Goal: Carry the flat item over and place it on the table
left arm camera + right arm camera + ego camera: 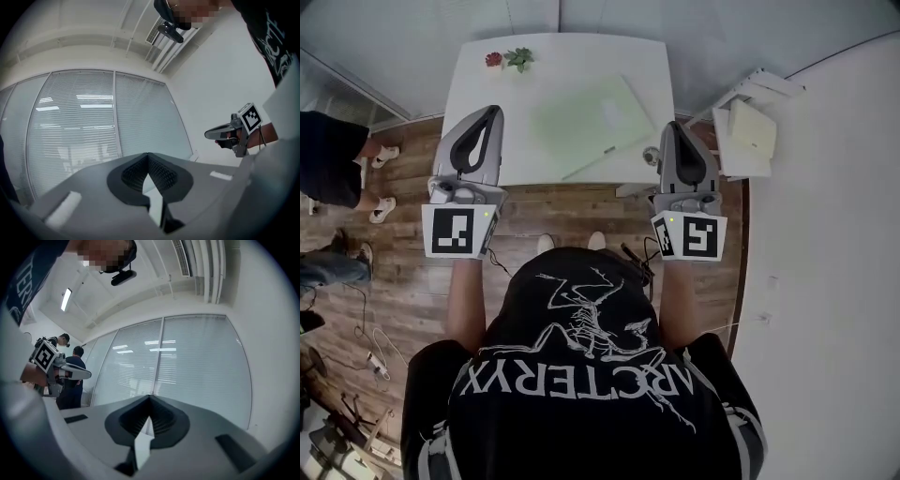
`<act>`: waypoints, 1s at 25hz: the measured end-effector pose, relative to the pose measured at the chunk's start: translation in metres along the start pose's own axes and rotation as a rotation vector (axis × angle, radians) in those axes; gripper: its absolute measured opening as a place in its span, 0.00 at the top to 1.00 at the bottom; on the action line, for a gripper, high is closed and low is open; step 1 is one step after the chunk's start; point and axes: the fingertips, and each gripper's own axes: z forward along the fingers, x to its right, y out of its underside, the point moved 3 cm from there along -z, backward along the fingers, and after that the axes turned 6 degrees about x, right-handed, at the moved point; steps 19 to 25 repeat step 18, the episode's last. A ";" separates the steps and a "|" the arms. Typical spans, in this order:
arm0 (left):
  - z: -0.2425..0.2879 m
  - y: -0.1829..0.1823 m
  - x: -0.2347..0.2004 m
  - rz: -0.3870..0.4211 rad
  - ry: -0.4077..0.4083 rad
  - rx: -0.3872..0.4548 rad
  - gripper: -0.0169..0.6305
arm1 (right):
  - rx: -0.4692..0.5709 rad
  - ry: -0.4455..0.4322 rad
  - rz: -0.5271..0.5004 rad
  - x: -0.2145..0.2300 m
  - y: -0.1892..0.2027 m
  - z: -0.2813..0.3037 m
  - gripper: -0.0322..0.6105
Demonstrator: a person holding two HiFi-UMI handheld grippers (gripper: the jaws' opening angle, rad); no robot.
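Observation:
A pale green flat board [586, 122] lies on the white table [652, 66], its near corner close to the table's front edge. I hold both grippers raised in front of my chest, short of the table, pointing up and away. The left gripper [493, 112] is shut with nothing in it; its own view shows the closed tips [148, 155] against window blinds. The right gripper [667, 127] is also shut and empty, tips [150, 397] together. Each gripper view catches the other one: the right gripper [221, 133] and the left gripper [77, 373].
A small red flower [494, 59] and a green plant [520, 58] stand at the table's far left corner. A white shelf unit [748, 131] stands right of the table by the wall. People [333, 159] stand at the left on the wooden floor, where cables [366, 337] lie.

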 end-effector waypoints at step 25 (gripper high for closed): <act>0.001 0.000 0.000 -0.010 -0.015 -0.019 0.97 | -0.002 -0.009 -0.013 0.002 -0.002 0.004 0.93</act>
